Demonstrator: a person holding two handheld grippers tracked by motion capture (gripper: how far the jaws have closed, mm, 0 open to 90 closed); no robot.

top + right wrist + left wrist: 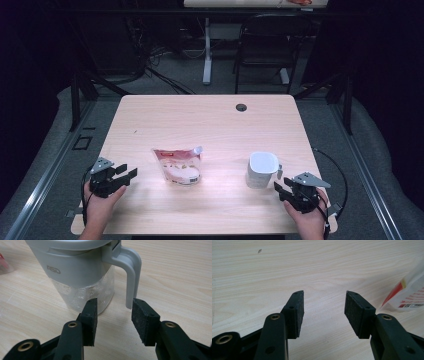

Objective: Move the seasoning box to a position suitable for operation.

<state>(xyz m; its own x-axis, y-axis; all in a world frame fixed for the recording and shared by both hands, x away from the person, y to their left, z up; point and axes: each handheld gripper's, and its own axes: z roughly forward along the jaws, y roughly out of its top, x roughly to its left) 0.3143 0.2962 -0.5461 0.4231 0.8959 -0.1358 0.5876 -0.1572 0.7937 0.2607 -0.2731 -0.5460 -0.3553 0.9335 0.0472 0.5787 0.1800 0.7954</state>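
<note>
A red-and-white spouted pouch (177, 165) lies flat near the middle of the wooden table (210, 120); its edge shows at the right of the left gripper view (409, 293). A grey-lidded clear jug with a handle (262, 170) stands to the right of the pouch. My left gripper (128, 173) rests open near the table's left front, a short way left of the pouch, with bare wood between its pads (298, 312). My right gripper (281, 189) stands open just in front of the jug (82, 272), pointing at the handle (131, 277), touching nothing.
A round cable hole (241, 107) sits near the table's far edge. Beyond the table stand a dark chair (265, 45) and a desk leg (207, 50), with cables on the floor. Black frame legs flank the table on both sides.
</note>
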